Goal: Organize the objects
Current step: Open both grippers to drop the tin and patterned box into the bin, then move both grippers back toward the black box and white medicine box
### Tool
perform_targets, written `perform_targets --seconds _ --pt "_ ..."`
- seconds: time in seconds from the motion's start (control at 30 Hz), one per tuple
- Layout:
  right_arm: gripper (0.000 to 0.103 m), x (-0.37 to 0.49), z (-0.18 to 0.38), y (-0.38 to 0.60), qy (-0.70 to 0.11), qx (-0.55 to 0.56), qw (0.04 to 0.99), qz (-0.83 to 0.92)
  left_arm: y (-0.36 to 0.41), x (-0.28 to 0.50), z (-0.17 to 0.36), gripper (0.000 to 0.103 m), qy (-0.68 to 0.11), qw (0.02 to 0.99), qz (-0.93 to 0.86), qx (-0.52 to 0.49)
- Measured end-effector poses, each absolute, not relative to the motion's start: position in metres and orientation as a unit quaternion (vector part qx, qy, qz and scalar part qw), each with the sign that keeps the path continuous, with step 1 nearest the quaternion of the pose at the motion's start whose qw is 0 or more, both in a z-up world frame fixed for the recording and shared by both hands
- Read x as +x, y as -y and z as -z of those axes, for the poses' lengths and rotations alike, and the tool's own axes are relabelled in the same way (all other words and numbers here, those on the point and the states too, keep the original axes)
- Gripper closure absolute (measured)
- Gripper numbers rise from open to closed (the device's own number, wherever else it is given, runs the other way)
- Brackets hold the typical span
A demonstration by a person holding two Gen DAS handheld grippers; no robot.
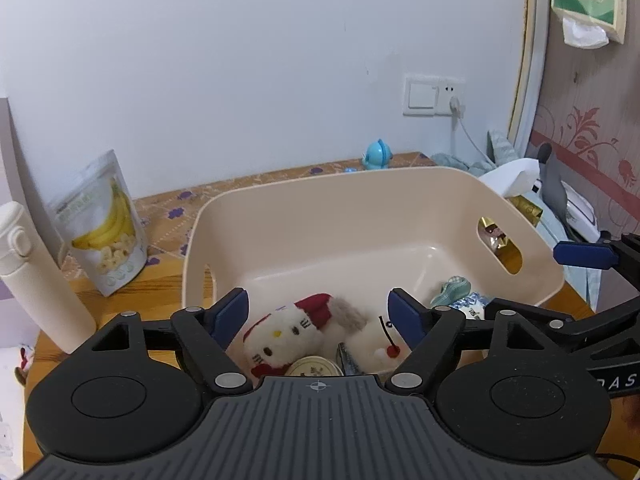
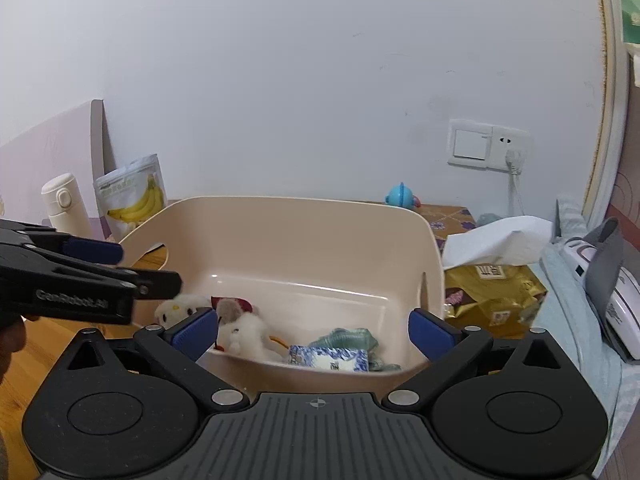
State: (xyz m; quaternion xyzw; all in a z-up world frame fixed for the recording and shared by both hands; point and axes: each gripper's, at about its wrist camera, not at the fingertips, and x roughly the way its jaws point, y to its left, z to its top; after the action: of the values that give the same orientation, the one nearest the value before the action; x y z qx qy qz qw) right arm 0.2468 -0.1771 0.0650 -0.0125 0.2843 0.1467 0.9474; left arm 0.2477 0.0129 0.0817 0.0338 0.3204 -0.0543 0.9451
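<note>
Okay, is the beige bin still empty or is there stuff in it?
Not empty. The beige bin holds a white cat plush, a second plush, a blue-and-white packet and a round tin, clustered along its near side.

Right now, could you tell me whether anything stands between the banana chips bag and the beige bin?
Nothing visible does. The banana chips bag stands upright left of the beige bin, with only bare table between them. The white bottle stands on the bag's far side, clear of that path.
</note>
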Motion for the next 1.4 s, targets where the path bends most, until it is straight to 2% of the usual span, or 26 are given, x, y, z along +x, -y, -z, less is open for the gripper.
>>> perform_targets --seconds 0.3,0.53,0.93,1.4 --pt "0.0 0.227 -0.064 0.202 -0.282 0.01 0.95 -0.133 -0.016 0.214 -0.093 0.022 -0.308 0.948 0.059 0.045" --pt "0.0 0.212 -0.051 0.217 -0.292 -0.028 0.949 -0.114 -0.027 0.191 -0.088 0.022 -0.315 0.947 0.051 0.036" --pt "0.0 0.195 -0.03 0.24 -0.332 -0.023 0.939 -0.089 -0.042 0.171 -0.06 0.022 -0.354 0.933 0.042 0.037" --pt "0.0 0.184 -0.009 0.236 -0.367 -0.043 0.925 -0.084 -0.021 0.168 -0.027 0.022 -0.396 0.915 0.073 0.016"
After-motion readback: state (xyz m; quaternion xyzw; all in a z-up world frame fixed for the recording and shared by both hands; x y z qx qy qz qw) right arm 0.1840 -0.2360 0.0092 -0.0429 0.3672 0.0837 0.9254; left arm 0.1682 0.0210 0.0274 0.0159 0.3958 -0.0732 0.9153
